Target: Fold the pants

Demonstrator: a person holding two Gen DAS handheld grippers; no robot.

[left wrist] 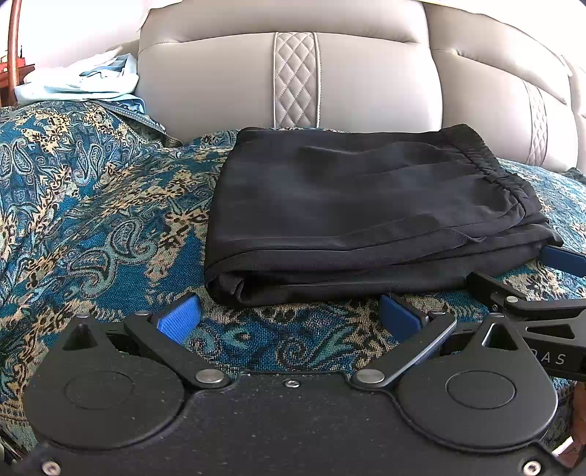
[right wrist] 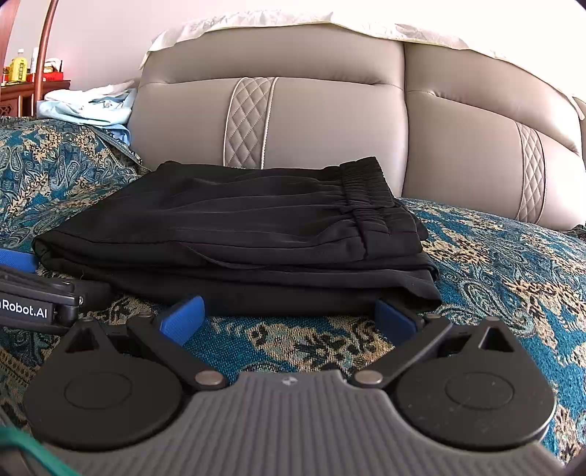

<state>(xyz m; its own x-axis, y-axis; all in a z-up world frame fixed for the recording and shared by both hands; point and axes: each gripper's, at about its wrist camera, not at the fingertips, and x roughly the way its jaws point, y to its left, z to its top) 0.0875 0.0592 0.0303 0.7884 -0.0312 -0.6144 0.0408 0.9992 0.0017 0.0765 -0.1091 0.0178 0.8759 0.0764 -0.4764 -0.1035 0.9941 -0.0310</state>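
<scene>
Pants point(left wrist: 366, 219) lie folded in a black stack on the paisley throw point(left wrist: 91, 219), waistband toward the beige sofa backrest point(left wrist: 227, 84). I see my left gripper point(left wrist: 289, 315) and right gripper point(right wrist: 289, 315) both spread apart, empty, just short of the stack's near edge. Pale blue clothing point(right wrist: 91, 104) sits heaped at far left.

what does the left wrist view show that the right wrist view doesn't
Only the left wrist view shows the right claw, from the side.

Only the right wrist view shows the bottles on a cabinet, the cloth over the sofa top, and part of the left claw's body, at its left edge.

Both show the folded black pants on the patterned blanket, the sofa back, and pale clothes.
</scene>
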